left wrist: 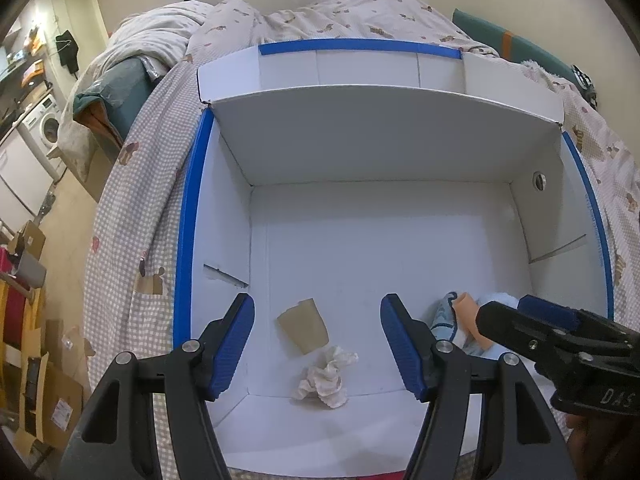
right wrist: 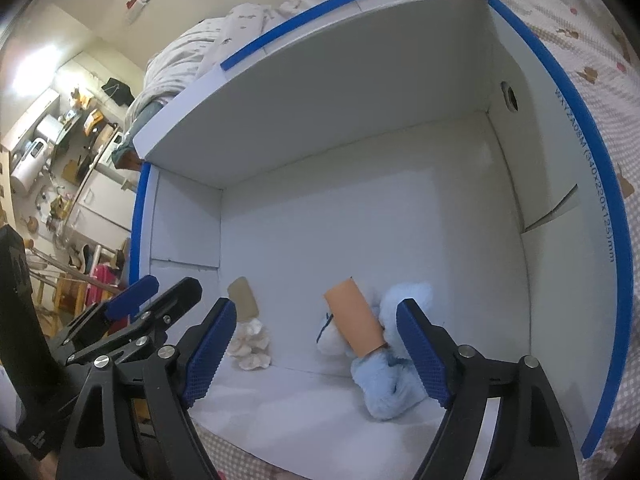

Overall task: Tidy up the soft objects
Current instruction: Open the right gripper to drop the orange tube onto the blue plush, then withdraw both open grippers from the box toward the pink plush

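Observation:
A white cardboard box (left wrist: 380, 148) with blue tape on its rim lies on a bed. Inside lie a cream scrunchie (left wrist: 326, 378), a tan flat piece (left wrist: 305, 326), a light blue fluffy plush (right wrist: 394, 376) and a peach tube (right wrist: 354, 322) resting on the plush. My left gripper (left wrist: 316, 346) is open and empty above the scrunchie and tan piece. My right gripper (right wrist: 316, 354) is open and empty, its jaws on either side of the tube and plush, above them. The plush (left wrist: 448, 322) and the tube (left wrist: 466, 312) show at the left wrist view's lower right, partly hidden by the right gripper.
The box stands on a checked bedsheet (left wrist: 136, 240) with a rumpled duvet (left wrist: 320, 12) behind it. A washing machine (left wrist: 44, 128) and cardboard boxes (left wrist: 48, 380) stand on the floor to the left. A green cushion (left wrist: 500, 36) lies at the back right.

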Demonstrator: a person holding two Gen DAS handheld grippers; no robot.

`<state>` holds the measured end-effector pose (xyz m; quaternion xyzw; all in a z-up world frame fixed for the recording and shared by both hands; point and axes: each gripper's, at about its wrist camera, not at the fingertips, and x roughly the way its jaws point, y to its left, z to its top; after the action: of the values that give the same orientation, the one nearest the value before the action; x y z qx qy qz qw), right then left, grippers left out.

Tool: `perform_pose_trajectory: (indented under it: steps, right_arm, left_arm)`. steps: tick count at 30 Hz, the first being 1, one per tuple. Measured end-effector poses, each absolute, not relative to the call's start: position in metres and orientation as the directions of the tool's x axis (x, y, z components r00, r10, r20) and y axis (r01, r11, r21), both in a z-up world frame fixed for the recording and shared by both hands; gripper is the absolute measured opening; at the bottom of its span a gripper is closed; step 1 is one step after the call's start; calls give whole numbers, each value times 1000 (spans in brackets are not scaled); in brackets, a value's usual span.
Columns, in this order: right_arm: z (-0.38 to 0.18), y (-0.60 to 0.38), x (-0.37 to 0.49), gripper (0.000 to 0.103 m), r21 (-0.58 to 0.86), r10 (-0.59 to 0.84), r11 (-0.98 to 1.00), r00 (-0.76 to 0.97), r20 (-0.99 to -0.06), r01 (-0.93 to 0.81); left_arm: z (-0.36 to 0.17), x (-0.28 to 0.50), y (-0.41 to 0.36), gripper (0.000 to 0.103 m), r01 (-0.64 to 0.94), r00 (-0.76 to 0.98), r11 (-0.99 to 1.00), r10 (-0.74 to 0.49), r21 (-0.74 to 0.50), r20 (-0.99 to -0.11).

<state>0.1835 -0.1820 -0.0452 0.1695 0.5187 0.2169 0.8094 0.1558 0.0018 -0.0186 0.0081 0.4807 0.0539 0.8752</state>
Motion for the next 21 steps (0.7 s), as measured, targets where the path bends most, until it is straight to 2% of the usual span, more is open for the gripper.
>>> perform_pose_trajectory:
  steps: [6, 12, 21]
  right_arm:
    - [-38, -188, 185, 87, 500, 522, 850, 394, -757, -165]
    - [-14, -203, 178, 87, 509, 536, 840, 431, -726, -189]
    - [8, -210, 142, 88, 511, 548, 834, 424, -721, -209]
  left_arm:
    - [-15, 153, 2, 63, -83, 537, 994, 99, 65, -838]
    - [18, 132, 14, 63, -123, 634, 992, 106, 36, -766]
    - [19, 98, 25, 63, -126, 586, 992, 68, -8, -808]
